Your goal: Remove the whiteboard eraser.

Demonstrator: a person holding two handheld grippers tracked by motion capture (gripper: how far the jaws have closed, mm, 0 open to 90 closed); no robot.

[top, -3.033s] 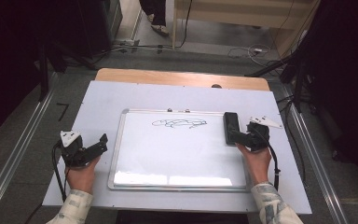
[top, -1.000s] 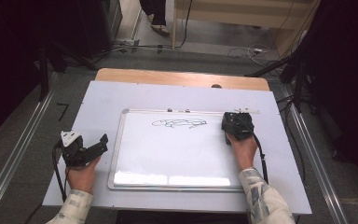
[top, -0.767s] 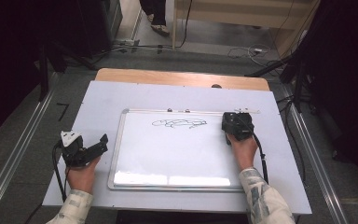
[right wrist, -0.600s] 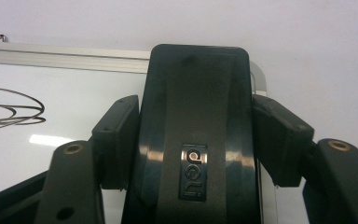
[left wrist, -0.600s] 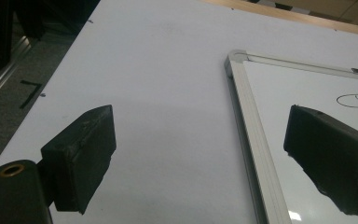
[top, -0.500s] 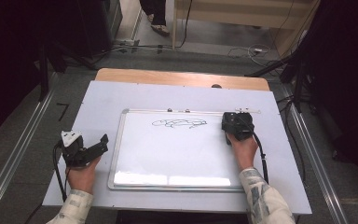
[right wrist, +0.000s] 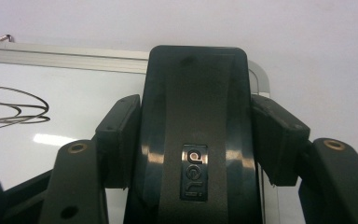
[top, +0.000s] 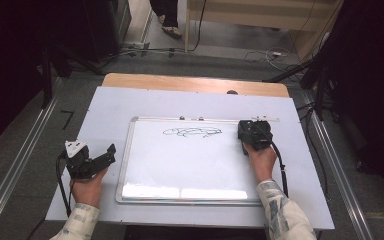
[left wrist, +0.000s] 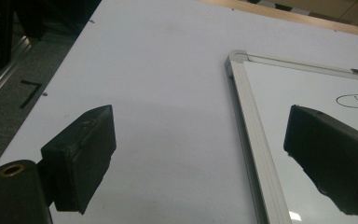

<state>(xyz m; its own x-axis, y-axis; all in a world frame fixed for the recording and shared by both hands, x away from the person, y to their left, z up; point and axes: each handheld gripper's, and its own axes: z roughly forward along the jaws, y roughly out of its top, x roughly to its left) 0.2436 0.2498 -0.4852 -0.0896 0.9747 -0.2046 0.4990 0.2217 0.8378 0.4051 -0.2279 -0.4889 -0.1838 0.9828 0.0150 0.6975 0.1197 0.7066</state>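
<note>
**One eraser gripped at the board's top right corner**

The right gripper, whose jaws have just been closing, clamps one black eraser badged "deli" on the single whiteboard, beside one scribble. The left gripper hangs apart over the table.

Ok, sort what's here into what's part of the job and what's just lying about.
In the job:
- eraser, clamped in the right gripper
- whiteboard
- scribble on it

Just lying about:
- left gripper, open, beside the board
- cables on the floor
</note>
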